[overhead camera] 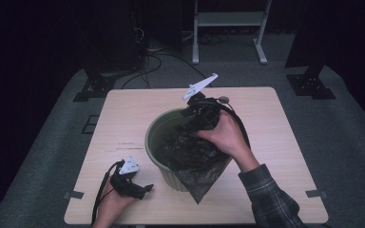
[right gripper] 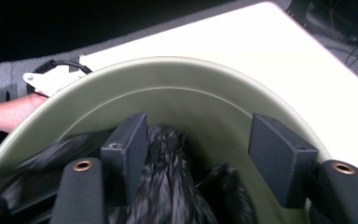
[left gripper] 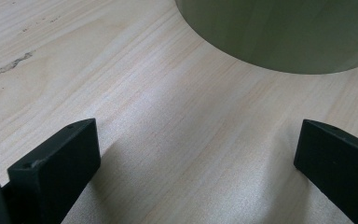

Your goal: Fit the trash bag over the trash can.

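Near left, the left gripper rests on the pale wood-grain table, jaws wide and empty. Beyond it, one round olive bin holds one crinkled black bag, its corner draping over the near rim. Over the far rim, the right gripper has jaws parted, bag folds between them.

floor: grey carpet | rear: dark, white frame | cables on floor

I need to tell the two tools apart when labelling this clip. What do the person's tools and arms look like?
Both are black tools: the left tool and the right tool each end in two blocky black jaws, carry a pale three-cornered plate on top and trail a black cable. The right arm wears a dark plaid sleeve; the left forearm is bare.
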Motion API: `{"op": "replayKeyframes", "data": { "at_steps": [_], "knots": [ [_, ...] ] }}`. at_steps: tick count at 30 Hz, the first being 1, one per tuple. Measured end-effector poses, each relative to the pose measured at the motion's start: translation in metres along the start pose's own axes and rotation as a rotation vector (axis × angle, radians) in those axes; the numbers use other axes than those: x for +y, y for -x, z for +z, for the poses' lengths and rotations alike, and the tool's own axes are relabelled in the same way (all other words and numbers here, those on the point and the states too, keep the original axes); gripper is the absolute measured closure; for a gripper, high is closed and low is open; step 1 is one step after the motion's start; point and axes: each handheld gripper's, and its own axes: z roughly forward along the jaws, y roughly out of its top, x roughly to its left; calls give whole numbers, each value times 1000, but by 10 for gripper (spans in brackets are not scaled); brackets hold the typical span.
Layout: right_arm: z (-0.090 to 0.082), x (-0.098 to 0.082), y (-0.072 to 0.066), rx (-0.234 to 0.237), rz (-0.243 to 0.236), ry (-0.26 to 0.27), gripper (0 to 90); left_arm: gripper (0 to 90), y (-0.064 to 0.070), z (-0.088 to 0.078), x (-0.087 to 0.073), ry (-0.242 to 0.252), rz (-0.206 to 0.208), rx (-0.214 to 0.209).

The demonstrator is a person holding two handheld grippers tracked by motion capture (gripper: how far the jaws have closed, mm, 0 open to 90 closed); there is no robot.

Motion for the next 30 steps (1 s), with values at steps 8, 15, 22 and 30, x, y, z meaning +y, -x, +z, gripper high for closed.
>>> {"op": "replayKeyframes", "data": {
  "at_steps": [8, 15, 22, 30],
  "knots": [
    [-53, -28, 11, -18, 53, 109, 359, 0, 0, 0, 0, -1, 0, 0],
    [-85, -58, 15, -46, 81, 156, 364, 0, 0, 0, 0, 0, 0, 0],
    [-106, -90, 18, -60, 117, 172, 364, 0, 0, 0, 0, 0, 0, 1],
    [-122, -124, 16, -66, 150, 209, 365, 0, 0, -1, -1, -1, -1, 1]
  ]
}}
